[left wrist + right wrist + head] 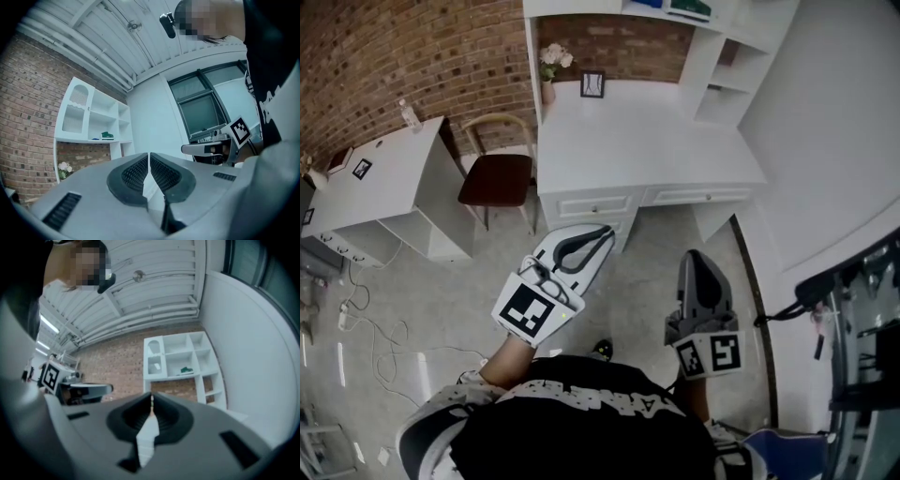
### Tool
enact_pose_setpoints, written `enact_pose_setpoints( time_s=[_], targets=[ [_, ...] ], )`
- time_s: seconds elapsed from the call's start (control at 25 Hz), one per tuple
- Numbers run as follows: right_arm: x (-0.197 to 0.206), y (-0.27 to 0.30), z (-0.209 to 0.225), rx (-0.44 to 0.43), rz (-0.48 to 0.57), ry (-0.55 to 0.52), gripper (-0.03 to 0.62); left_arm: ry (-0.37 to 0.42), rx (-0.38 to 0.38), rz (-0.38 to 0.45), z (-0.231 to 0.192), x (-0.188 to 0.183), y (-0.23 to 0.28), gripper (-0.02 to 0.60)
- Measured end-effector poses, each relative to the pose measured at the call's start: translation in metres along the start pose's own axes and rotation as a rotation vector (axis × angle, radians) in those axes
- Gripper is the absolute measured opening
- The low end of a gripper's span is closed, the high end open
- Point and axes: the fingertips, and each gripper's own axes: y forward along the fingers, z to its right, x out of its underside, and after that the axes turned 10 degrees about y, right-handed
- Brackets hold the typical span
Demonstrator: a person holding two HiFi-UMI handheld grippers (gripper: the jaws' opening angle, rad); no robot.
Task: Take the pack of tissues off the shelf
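Observation:
A green pack of tissues [107, 136] lies on an upper shelf of the white hutch [93, 117] above the desk. The right gripper view shows the same pack [186, 370], and in the head view it [689, 7] sits at the top edge. Both grippers are held over the floor in front of the white desk [647, 141], well short of the shelf. My left gripper [602, 231] is shut with nothing between its jaws, and its tips [149, 159] meet. My right gripper [698, 257] is also shut and empty, its jaws closed [151, 401].
On the desk stand a flower vase [551, 66] and a small picture frame [592, 84]. A wooden chair [497, 178] and a white side table [375, 173] stand to the left. Cables [366, 328] lie on the floor. A white wall [834, 141] runs along the right.

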Motion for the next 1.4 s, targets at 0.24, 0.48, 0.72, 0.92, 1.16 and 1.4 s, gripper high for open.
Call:
enact_pose_setpoints(
  time_s=[0.24, 0.48, 0.72, 0.92, 1.16, 1.4],
  targets=[
    [-0.005, 0.002, 0.031, 0.002, 0.005, 0.011, 0.032, 0.009, 0.008, -0.002, 0.007, 0.000, 0.033, 0.035],
    [-0.005, 0.002, 0.053, 0.006, -0.002, 0.005, 0.032, 0.005, 0.026, -0.001, 0.014, 0.004, 0.058, 0.035],
    [-0.007, 0.002, 0.071, 0.026, -0.007, 0.002, 0.032, -0.009, 0.041, -0.004, 0.019, 0.006, 0.074, 0.035],
    [-0.005, 0.002, 0.077, 0.032, 0.002, 0.039, 0.032, -0.021, 0.033, 0.009, 0.016, 0.009, 0.077, 0.035],
    [-0.001, 0.006, 0.088, 0.057, -0.011, 0.050, 0.032, -0.014, 0.060, 0.027, 0.015, 0.013, 0.093, 0.034],
    [-0.007, 0.021, 0.111, 0.096, -0.005, 0.018, 0.032, -0.029, 0.118, 0.070, 0.009, 0.019, 0.131, 0.034]
  ],
)
